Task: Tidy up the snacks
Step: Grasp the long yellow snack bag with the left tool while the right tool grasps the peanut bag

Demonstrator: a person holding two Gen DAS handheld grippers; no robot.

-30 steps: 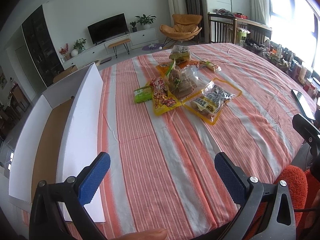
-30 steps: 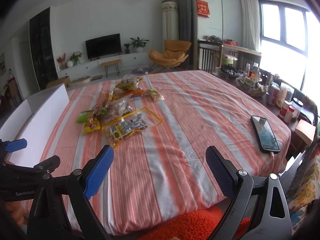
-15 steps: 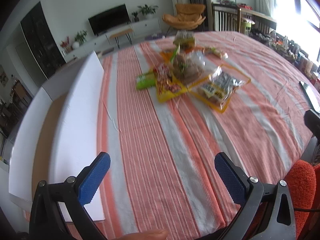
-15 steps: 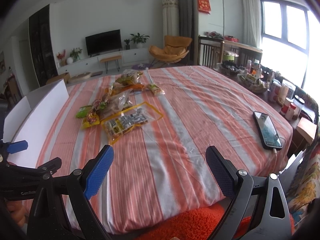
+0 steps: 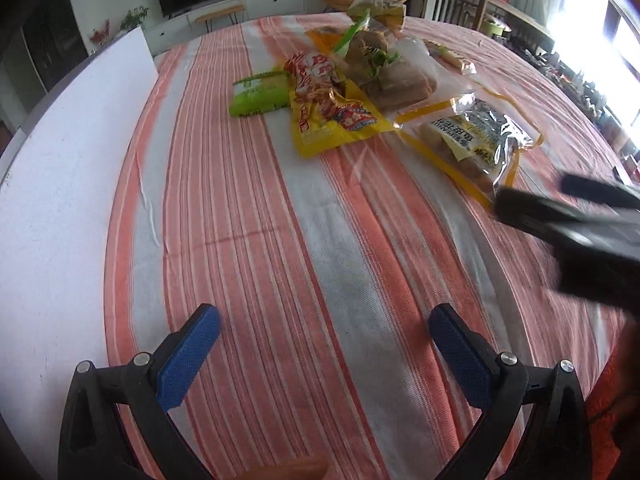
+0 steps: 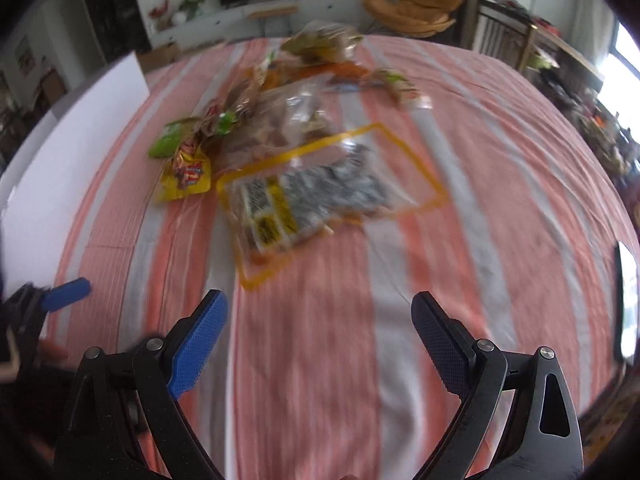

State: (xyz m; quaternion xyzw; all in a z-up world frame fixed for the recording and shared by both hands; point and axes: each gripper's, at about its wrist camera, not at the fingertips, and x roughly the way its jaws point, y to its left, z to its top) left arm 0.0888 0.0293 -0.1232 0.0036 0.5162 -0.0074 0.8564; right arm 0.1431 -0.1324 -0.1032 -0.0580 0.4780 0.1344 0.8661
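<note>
A pile of snack bags lies on the striped tablecloth [image 5: 280, 240]: a green packet [image 5: 258, 98], a yellow-red bag [image 5: 326, 110], a clear bag of brown pieces [image 5: 386, 68], and a yellow-edged clear bag [image 5: 474, 140]. The yellow-edged bag also shows, blurred, in the right wrist view [image 6: 316, 196]. My left gripper [image 5: 324, 354] is open and empty, low over the cloth short of the pile. My right gripper [image 6: 320, 344] is open and empty, just short of the yellow-edged bag; it shows in the left wrist view [image 5: 568, 216] at the right.
A white open box [image 5: 68, 168] stands along the table's left edge, also in the right wrist view [image 6: 76, 136]. A phone [image 6: 626, 304] lies at the table's right edge. More small packets [image 6: 392, 84] lie behind the pile.
Both grippers have moved forward and down toward the snack pile. The right gripper now enters the left wrist view from the right. Both stay open.
</note>
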